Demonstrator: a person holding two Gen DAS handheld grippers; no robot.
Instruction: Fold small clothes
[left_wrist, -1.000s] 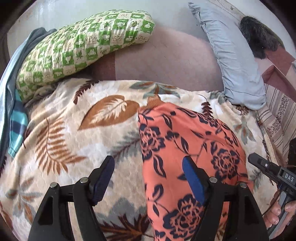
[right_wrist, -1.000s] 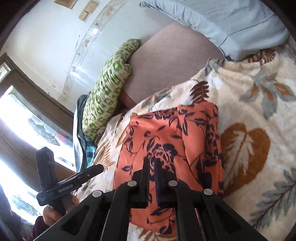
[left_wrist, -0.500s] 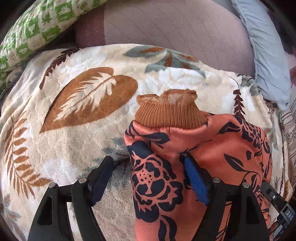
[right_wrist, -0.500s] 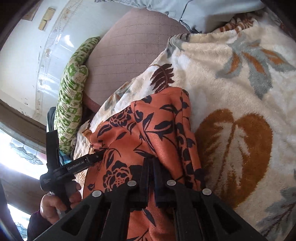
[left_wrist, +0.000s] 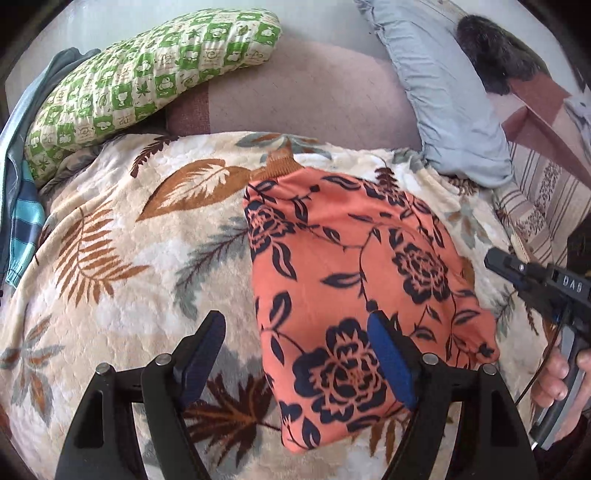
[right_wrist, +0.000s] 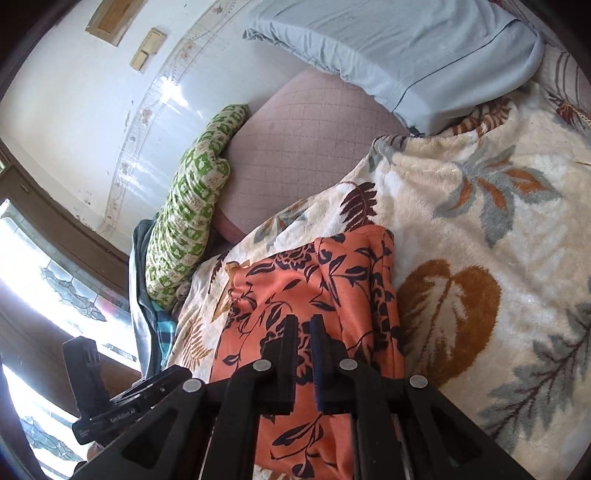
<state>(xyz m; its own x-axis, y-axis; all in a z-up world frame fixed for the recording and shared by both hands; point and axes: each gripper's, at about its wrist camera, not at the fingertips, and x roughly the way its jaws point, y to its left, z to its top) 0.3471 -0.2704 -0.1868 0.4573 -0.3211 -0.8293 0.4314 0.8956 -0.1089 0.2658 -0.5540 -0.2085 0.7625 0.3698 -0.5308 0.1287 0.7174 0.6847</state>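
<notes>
An orange garment (left_wrist: 351, 266) with dark blue flowers lies folded on a leaf-print blanket (left_wrist: 110, 258), its brown ribbed collar (left_wrist: 280, 168) at the far end. My left gripper (left_wrist: 295, 325) hovers open over the garment's near left edge, one finger above the cloth and the other above the blanket, holding nothing. My right gripper (right_wrist: 303, 325) hangs over the near part of the garment (right_wrist: 314, 280); its jaws are opening by a narrow slit with nothing between them. It also shows at the right edge of the left wrist view, right gripper (left_wrist: 495, 260), held by a hand.
A green checked pillow (left_wrist: 147, 81) lies at the back left, and a pale blue pillow (left_wrist: 450, 103) at the back right. Striped and grey clothes (left_wrist: 22, 229) are heaped at the left edge. A mauve mattress (left_wrist: 314, 96) shows beyond the blanket.
My left gripper swung in close to the ribbed collar half a second ago and has drawn back to the garment's near edge. The garment lies as before.
</notes>
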